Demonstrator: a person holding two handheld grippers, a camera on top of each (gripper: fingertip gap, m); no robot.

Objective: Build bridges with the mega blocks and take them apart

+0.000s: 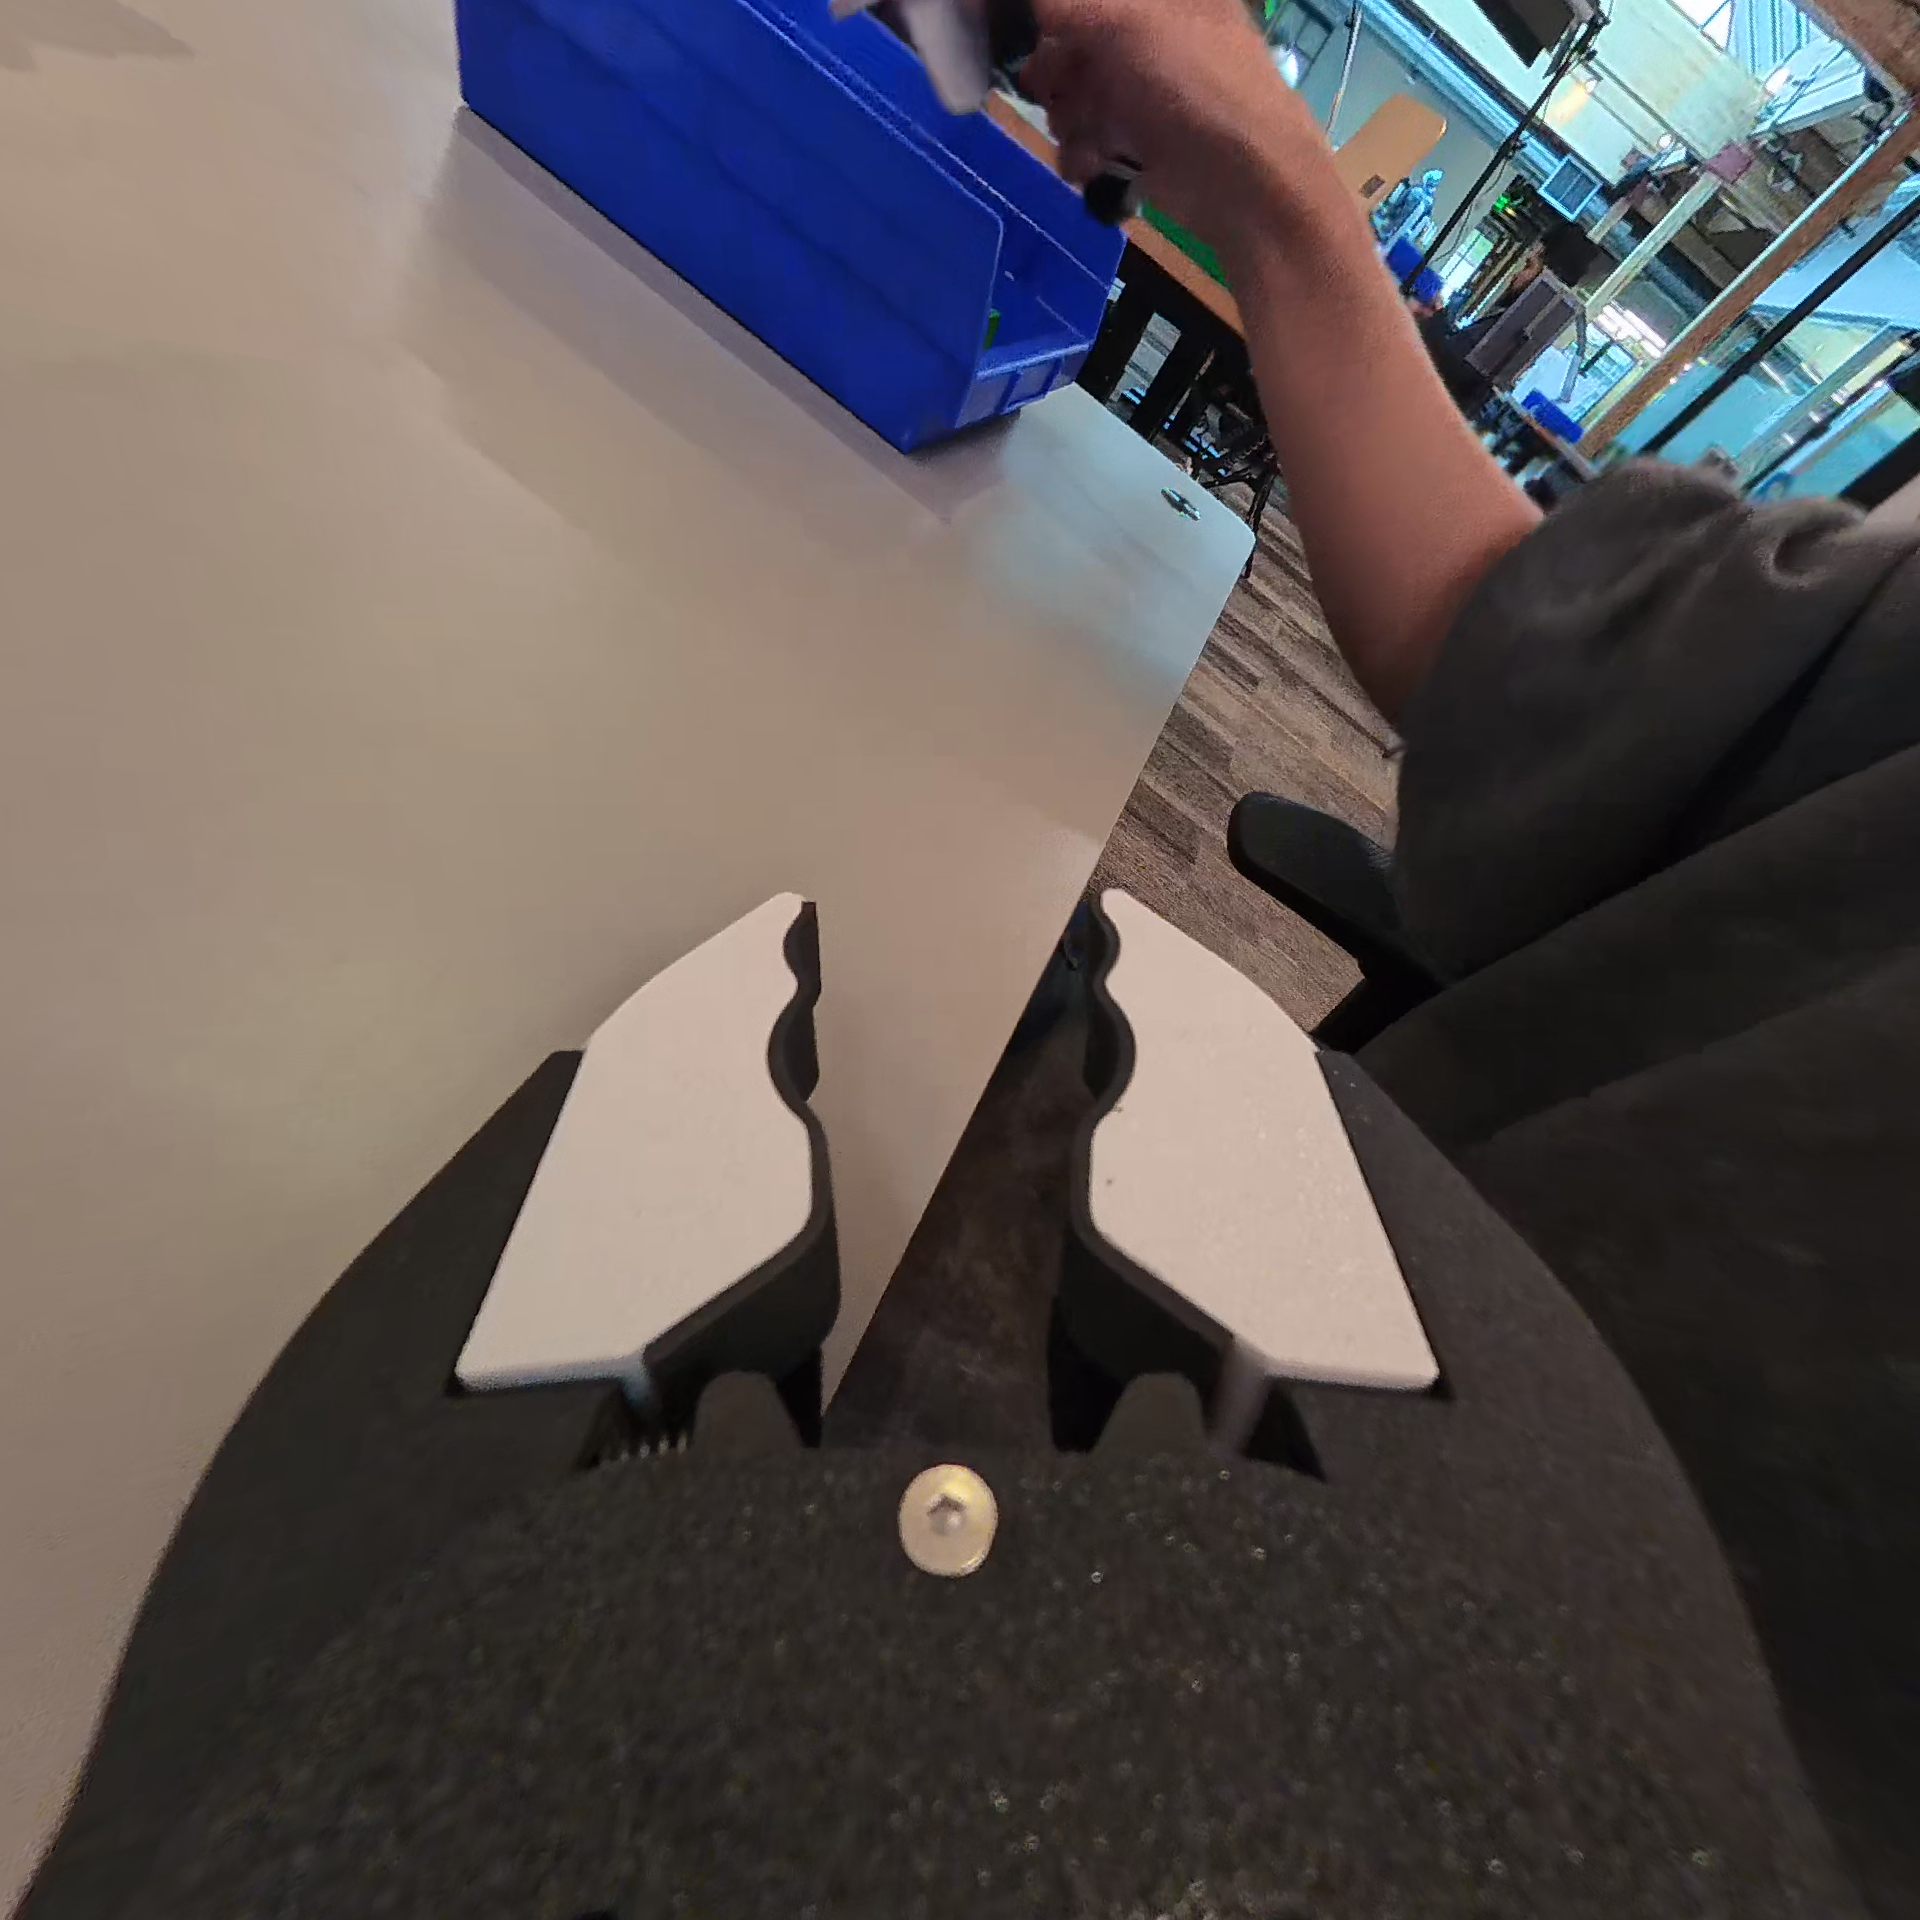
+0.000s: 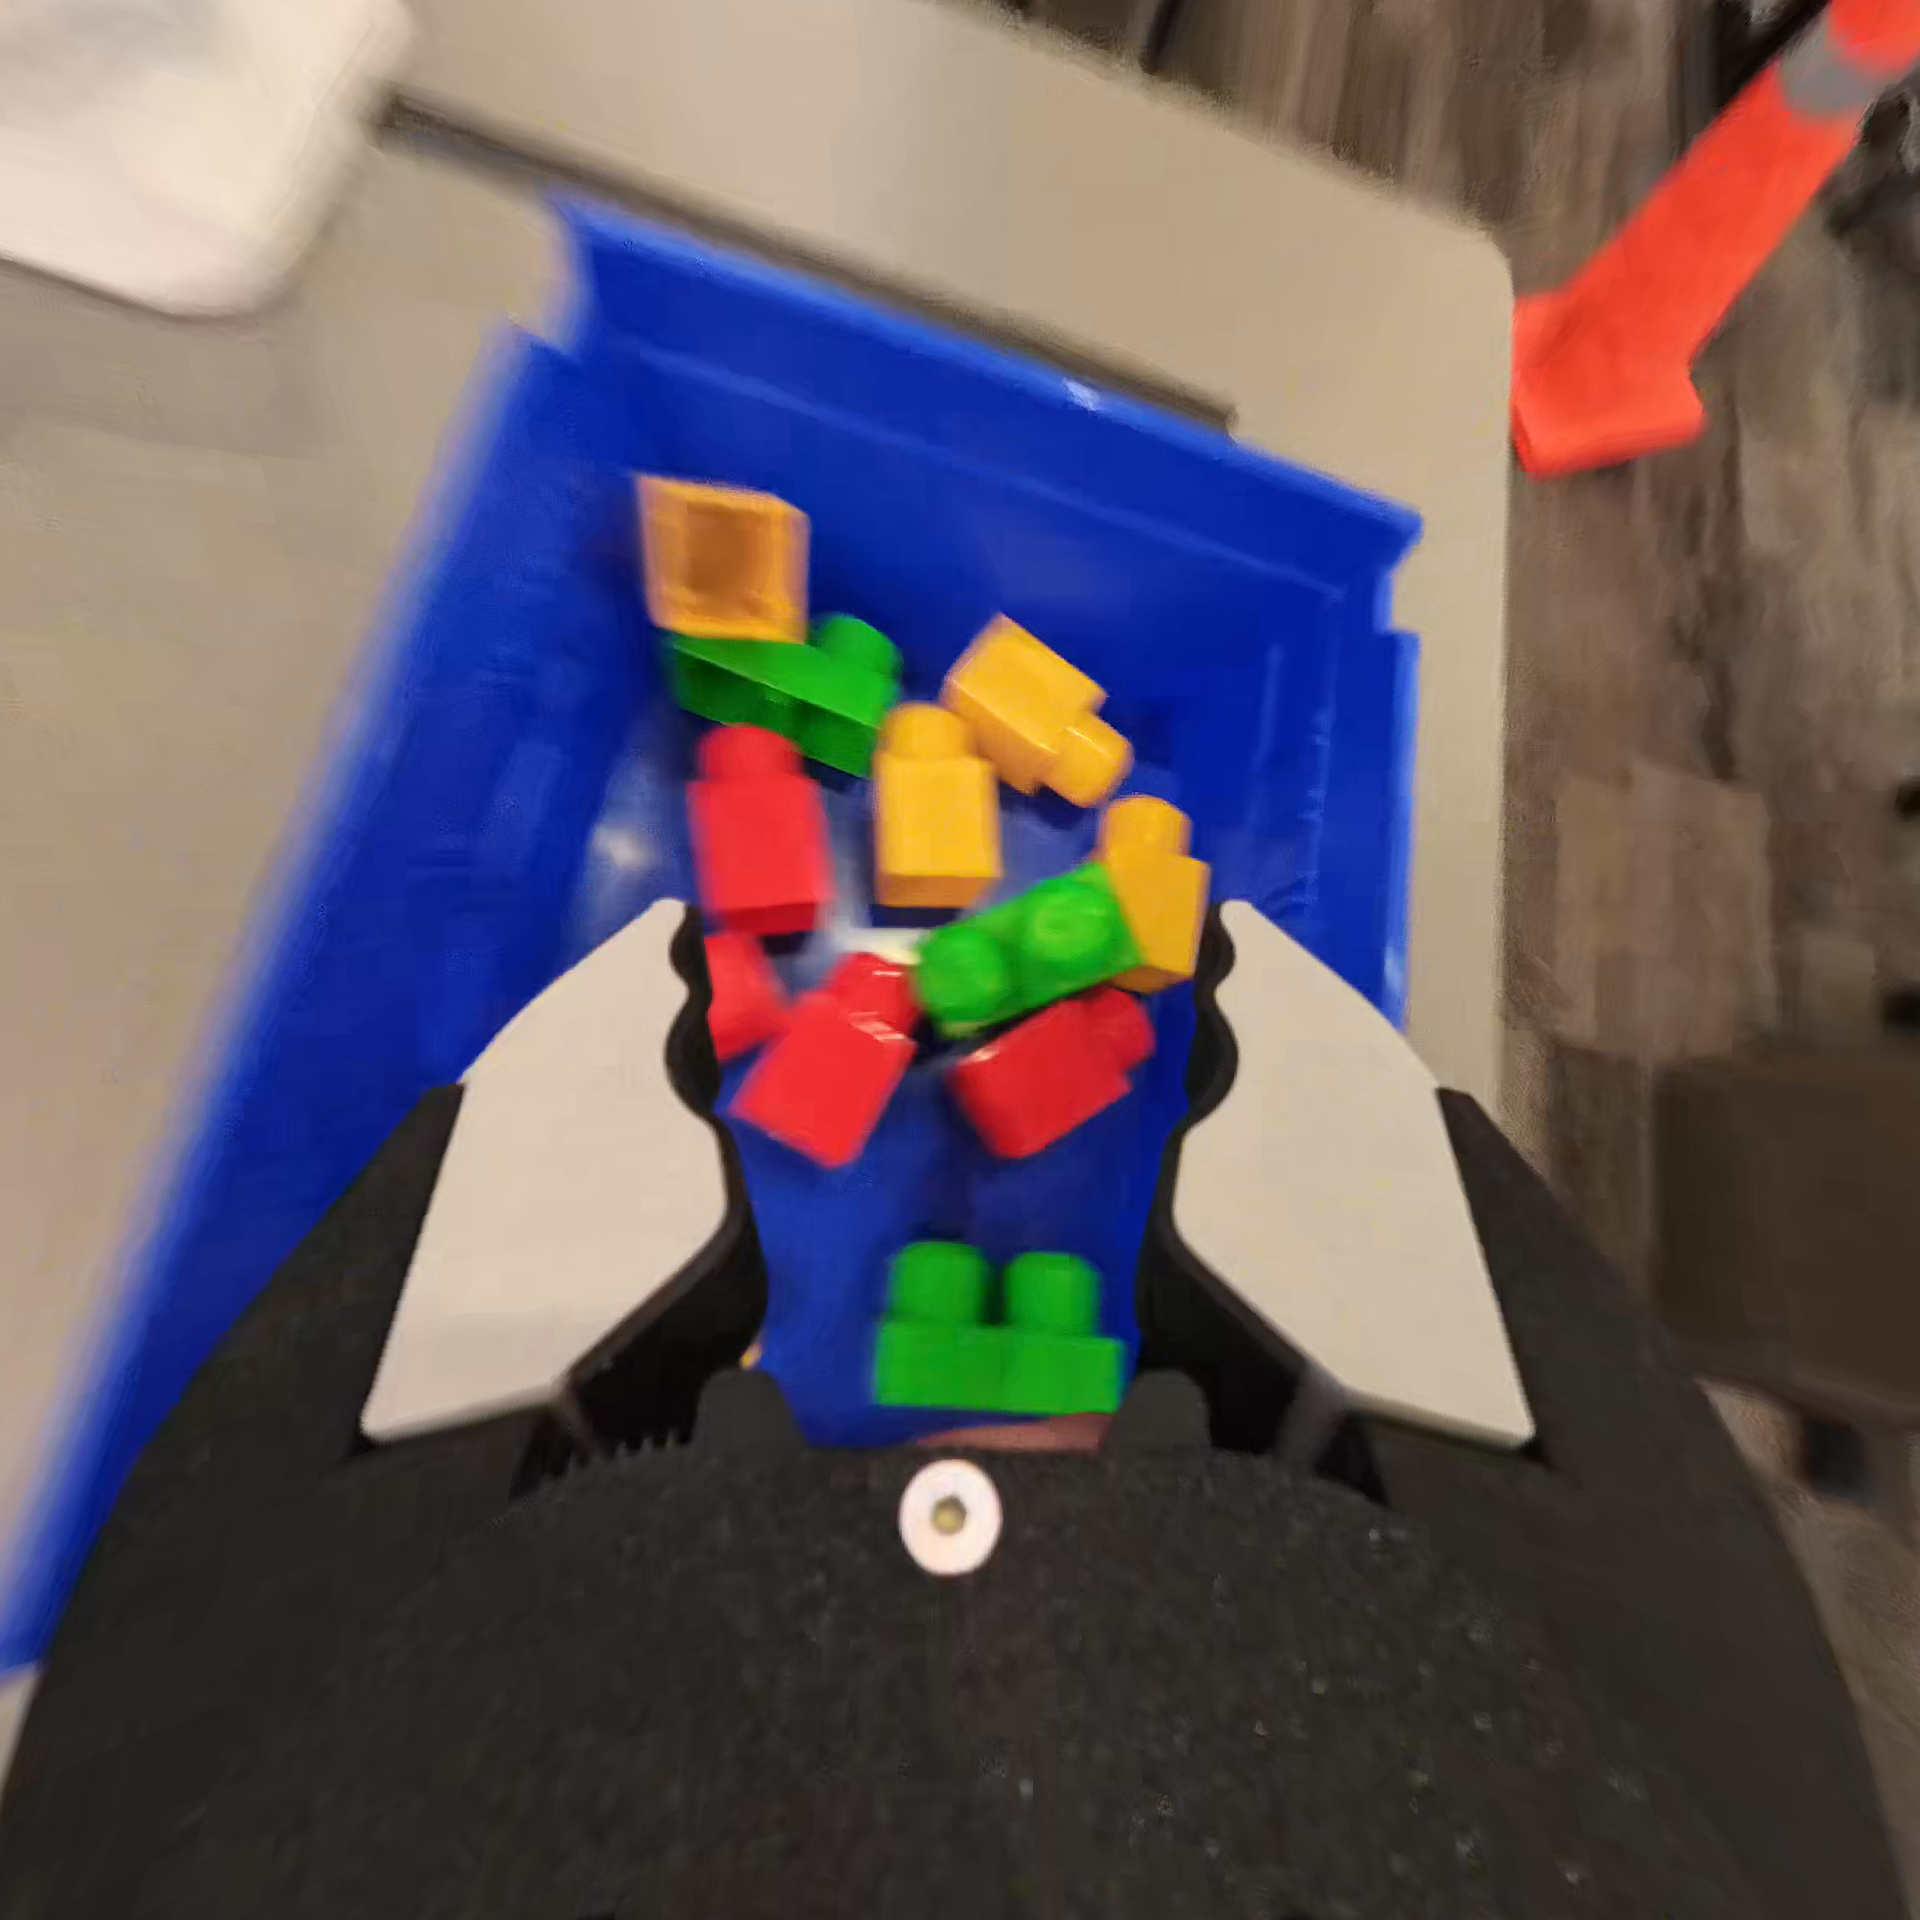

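Note:
A blue bin (image 2: 436,831) on the table holds several loose mega blocks: red ones (image 2: 758,831), yellow ones (image 2: 930,821) and green two-stud ones (image 2: 1023,951), with one green block (image 2: 992,1340) apart at the near end. My right gripper (image 2: 951,935) is open and empty, hovering above the bin and looking down into it; this view is blurred. My left gripper (image 1: 956,914) is open and empty over the near table edge, far from the bin (image 1: 790,208). The right gripper (image 1: 951,47) shows above the bin in a person's hand.
The grey table (image 1: 416,623) ends at a rounded corner to the right. A person's arm (image 1: 1340,416) and dark sleeve reach across on the right. A white container (image 2: 177,145) sits on the table at far left. An orange bar (image 2: 1683,270) lies beyond the table edge. The left gripper's tips are roughly 50 cm from the right gripper's.

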